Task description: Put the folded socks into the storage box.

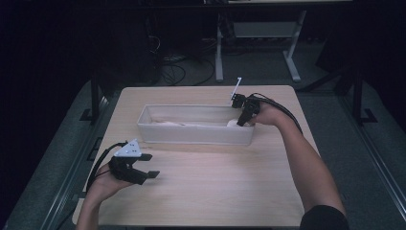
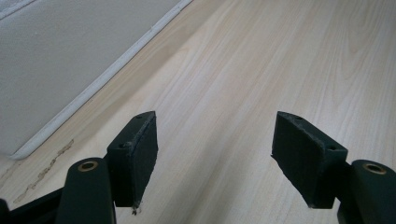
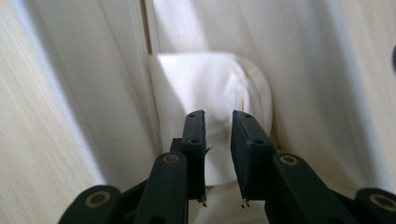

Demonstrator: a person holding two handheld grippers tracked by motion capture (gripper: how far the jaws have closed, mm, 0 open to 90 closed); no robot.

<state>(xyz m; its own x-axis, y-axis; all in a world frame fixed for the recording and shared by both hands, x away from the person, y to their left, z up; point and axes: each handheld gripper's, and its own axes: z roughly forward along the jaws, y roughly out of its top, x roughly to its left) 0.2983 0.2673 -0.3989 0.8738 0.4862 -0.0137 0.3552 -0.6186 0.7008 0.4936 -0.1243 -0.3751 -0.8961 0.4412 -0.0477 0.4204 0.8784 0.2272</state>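
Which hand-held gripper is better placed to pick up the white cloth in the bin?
The right hand-held gripper: it reaches into the bin's right end, jaws narrowly apart directly above the white cloth. The left hand-held gripper sits open over bare table, outside the bin.

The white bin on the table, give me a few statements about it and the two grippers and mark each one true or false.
1. The white bin is long and rectangular, and it sits on the wooden table. True.
2. The left gripper is inside the bin. False: it hovers over bare table in front of the bin, jaws wide apart, nothing between them.
3. The right gripper reaches into the bin's right end. True.
4. A red ball lies at that end. False: a white, cloth-like bundle lies in the corner there.
5. In the right gripper view, the jaws stand close together with a narrow gap, in front of the white bundle. True; whether they pinch it can't be told.
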